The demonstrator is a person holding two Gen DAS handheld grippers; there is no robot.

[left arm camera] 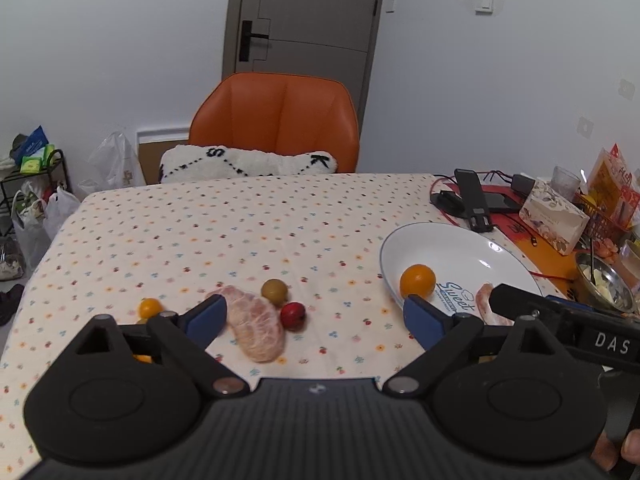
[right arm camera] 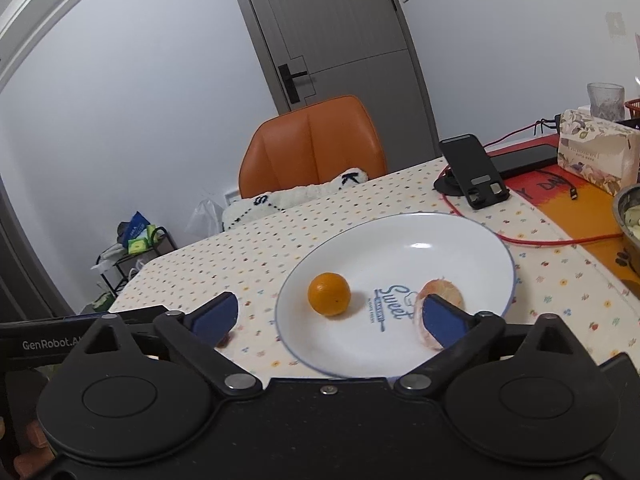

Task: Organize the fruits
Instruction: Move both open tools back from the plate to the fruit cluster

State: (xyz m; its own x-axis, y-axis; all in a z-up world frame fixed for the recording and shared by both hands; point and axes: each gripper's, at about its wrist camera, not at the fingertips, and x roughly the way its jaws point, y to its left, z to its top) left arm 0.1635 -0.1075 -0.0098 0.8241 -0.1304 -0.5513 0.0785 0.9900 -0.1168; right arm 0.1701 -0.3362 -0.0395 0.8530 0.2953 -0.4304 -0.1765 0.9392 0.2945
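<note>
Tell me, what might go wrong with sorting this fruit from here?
The round orange fruit sits loose on the smooth white plate, so a nudge from the open right gripper could roll it off. The peeled citrus piece on the tablecloth looks soft; the open left gripper might crush it, or knock the small red fruit beside it.

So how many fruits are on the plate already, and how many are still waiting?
Two are done: a small orange fruit and a peeled citrus piece lie on the white plate. Nothing is in hand; the left gripper and the right gripper are both open. Still waiting on the tablecloth: a bigger peeled citrus piece, a red fruit, a greenish fruit and a small yellow-orange fruit.
</note>
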